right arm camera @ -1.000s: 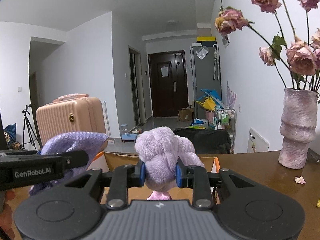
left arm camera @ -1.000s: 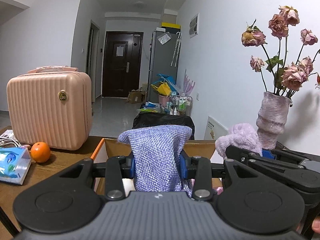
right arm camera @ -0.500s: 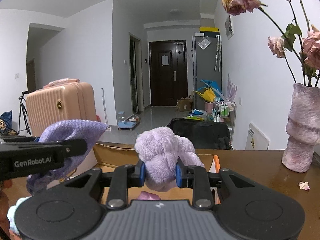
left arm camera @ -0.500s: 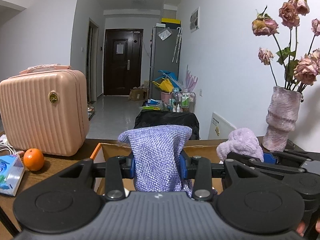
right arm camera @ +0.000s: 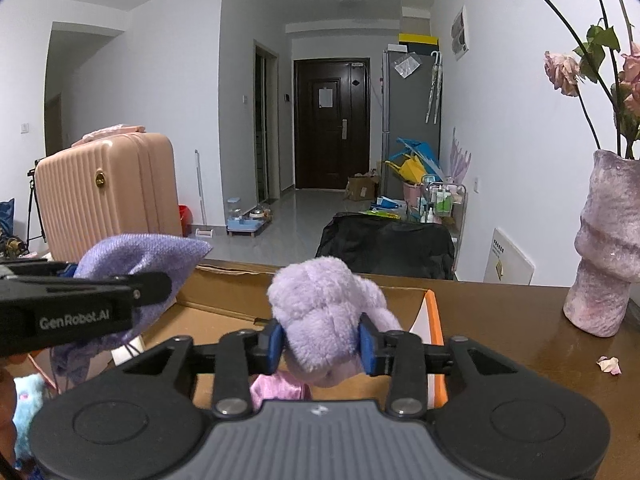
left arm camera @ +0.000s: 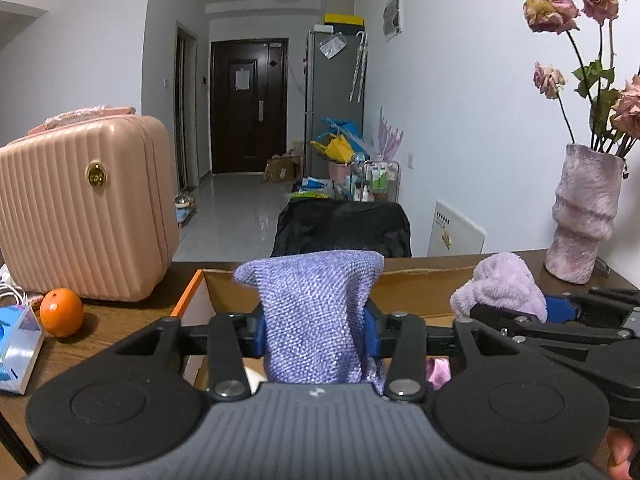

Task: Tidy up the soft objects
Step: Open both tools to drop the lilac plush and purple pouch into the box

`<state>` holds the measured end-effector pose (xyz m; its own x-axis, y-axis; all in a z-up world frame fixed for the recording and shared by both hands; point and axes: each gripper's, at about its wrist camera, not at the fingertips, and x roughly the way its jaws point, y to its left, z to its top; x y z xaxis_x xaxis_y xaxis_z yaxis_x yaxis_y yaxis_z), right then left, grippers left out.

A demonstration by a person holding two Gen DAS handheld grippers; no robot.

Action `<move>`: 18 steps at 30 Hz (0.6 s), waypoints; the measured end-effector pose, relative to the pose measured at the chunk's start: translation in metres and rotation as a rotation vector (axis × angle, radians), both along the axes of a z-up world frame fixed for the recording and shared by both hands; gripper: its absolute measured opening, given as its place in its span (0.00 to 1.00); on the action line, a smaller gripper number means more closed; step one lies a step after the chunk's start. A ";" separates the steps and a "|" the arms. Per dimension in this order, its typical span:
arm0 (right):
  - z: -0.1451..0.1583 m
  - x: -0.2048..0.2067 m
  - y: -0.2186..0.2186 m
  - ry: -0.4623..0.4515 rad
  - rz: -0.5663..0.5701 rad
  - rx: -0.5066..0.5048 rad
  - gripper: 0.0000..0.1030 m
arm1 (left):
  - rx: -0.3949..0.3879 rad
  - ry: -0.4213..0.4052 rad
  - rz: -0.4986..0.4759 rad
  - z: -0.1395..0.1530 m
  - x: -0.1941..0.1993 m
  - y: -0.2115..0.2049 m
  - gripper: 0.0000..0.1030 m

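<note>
The left tool (left arm camera: pixel 316 330) hung over the open cardboard box (left arm camera: pixel 420 286) with a knitted purple cloth (left arm camera: pixel 312 316) standing up between its blue pads; the jaws were opening, though the pads on both sides were still against the fabric, which bulged above them and drooped below toward the box. The right tool (right arm camera: pixel 322 342) was just beside it over the same box, its jaws also opening around a fluffy lilac plush item (right arm camera: pixel 324 320), and the pads still touched the plush on either side. Under that plush, inside the box, lay a pink soft piece (right arm camera: pixel 276 388), only partly visible. From the right wrist view the left tool crossed the left edge of the picture with the purple cloth spilling over it, and a light blue fuzzy thing (right arm camera: pixel 26 400) showed at the lower left, too cropped to identify. The box sat on a dark wooden surface (right arm camera: pixel 520 320). To the left on that surface stood a pink ribbed suitcase (left arm camera: pixel 80 208), with an orange (left arm camera: pixel 62 312) and a tissue pack (left arm camera: pixel 18 350) near it. To the right stood a mauve textured vase (left arm camera: pixel 584 216) holding dried roses (left arm camera: pixel 552 10), and a fallen petal (right arm camera: pixel 609 364) lay near its base.
</note>
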<state>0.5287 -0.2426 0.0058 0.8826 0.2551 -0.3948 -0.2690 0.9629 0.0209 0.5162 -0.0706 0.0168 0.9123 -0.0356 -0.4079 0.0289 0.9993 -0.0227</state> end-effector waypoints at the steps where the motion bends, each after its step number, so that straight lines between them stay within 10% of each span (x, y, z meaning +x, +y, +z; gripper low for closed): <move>1: 0.000 0.000 -0.001 -0.001 -0.002 -0.001 0.40 | -0.005 0.005 0.002 0.000 0.000 0.001 0.54; 9: 0.003 -0.002 -0.004 -0.027 -0.037 -0.007 0.95 | 0.001 -0.027 0.077 0.004 -0.005 0.007 1.00; 18: 0.005 -0.003 -0.005 -0.031 -0.053 -0.002 1.00 | 0.008 -0.044 0.102 0.007 -0.009 0.006 1.00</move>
<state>0.5255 -0.2480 0.0111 0.9069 0.2067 -0.3672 -0.2179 0.9759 0.0113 0.5076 -0.0651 0.0236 0.9282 0.0609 -0.3670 -0.0717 0.9973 -0.0159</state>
